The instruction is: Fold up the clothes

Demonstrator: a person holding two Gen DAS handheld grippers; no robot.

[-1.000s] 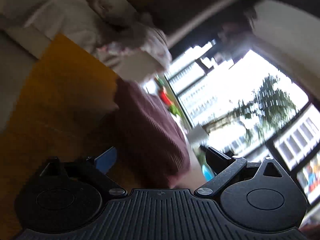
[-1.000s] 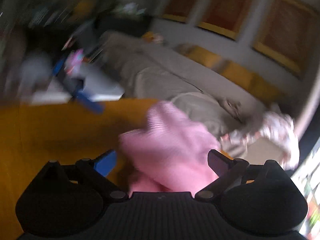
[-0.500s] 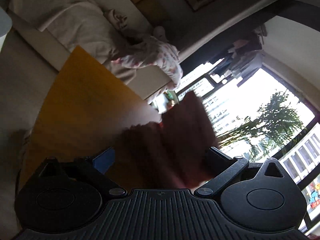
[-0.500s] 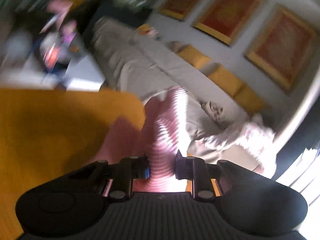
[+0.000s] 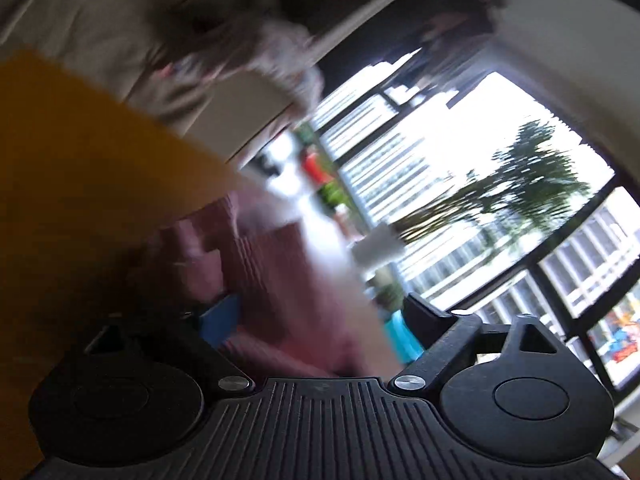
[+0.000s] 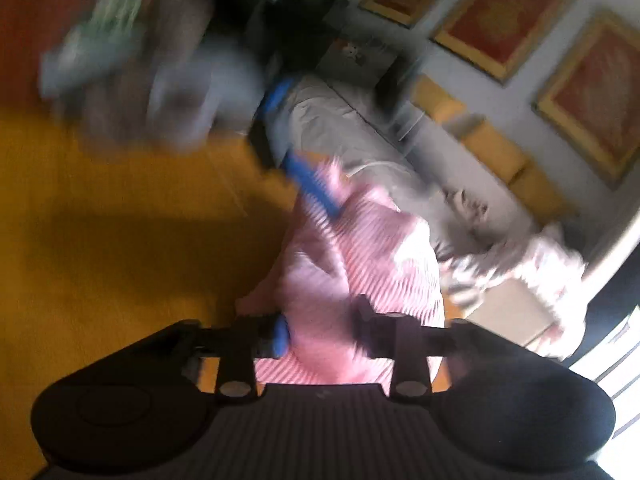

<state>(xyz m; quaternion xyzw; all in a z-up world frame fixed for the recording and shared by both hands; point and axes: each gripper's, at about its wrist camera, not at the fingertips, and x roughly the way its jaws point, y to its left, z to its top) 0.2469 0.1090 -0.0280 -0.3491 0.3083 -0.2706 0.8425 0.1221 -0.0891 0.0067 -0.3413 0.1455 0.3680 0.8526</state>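
The left claw is spread wide over the pink striped garment, which lies bunched on the yellow surface. The right claw has its fingers partly apart around a fold; grip unclear through blur. A beige sofa stands beyond.

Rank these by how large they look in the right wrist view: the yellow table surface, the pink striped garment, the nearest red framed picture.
1. yellow table surface
2. pink striped garment
3. red framed picture, though it hangs far off, so only apparent size counts.
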